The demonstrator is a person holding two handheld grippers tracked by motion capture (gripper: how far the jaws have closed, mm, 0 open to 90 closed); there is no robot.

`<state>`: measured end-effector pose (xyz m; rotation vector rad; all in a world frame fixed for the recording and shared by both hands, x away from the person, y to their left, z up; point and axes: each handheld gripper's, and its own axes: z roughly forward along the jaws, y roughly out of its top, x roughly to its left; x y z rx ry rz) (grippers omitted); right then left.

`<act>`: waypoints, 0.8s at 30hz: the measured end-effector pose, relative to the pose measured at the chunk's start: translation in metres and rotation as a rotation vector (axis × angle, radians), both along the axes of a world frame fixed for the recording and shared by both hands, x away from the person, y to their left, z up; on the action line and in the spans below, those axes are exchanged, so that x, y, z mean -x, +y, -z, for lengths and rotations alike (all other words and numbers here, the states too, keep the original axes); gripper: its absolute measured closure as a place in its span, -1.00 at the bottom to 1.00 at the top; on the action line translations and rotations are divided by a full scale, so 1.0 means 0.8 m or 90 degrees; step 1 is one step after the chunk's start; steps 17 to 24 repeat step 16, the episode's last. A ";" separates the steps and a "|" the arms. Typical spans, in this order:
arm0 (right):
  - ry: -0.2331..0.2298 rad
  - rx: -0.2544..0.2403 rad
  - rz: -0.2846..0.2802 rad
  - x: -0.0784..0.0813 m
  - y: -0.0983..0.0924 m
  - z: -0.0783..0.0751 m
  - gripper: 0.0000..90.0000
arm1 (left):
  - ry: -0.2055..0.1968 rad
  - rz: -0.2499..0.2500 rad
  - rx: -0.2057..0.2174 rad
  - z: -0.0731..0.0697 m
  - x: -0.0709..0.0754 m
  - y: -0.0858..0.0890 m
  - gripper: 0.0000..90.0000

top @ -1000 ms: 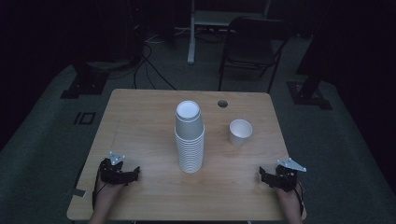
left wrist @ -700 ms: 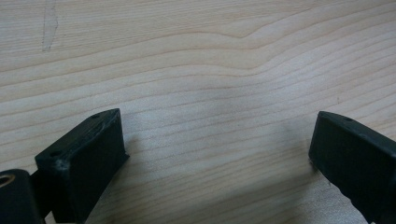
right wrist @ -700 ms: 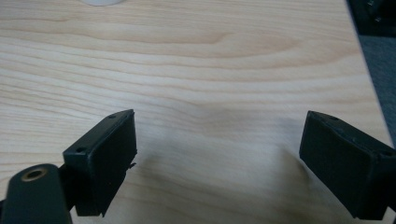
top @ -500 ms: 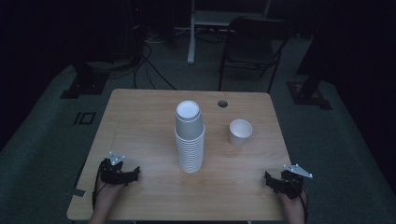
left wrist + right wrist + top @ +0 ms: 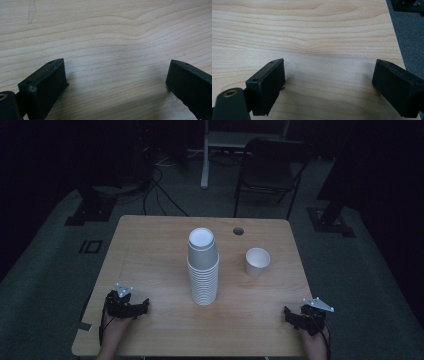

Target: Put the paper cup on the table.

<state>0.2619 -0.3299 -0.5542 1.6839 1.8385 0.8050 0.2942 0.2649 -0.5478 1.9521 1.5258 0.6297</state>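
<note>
A tall stack of white paper cups [image 5: 203, 272] stands upright at the middle of the wooden table [image 5: 150, 250]. A single white cup [image 5: 257, 261] stands apart to its right. My left gripper [image 5: 143, 306] rests at the near left corner, jaws wide apart over bare wood [image 5: 115, 50] with nothing between them. My right gripper [image 5: 288, 314] rests at the near right corner, open as well, over bare wood [image 5: 324, 37]. Both grippers lie well short of the cups.
A round cable hole [image 5: 238, 231] sits near the table's far edge. The table's right edge and grey carpet [image 5: 409, 37] run close beside my right gripper. A dark chair [image 5: 270, 165] and floor cables [image 5: 160, 180] lie beyond the table.
My right gripper has slid a little toward the near edge of the table. The left gripper and the cups have stayed put.
</note>
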 end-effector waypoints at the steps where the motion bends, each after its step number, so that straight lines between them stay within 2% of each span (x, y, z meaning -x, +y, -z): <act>1: 0.000 0.000 0.000 0.000 0.000 0.000 -0.76 | 0.000 0.000 0.000 0.000 0.000 0.000 -0.92; 24: 0.000 -0.001 -0.010 -0.003 0.000 0.000 -0.76 | 0.000 0.000 0.000 0.000 0.000 0.000 -0.92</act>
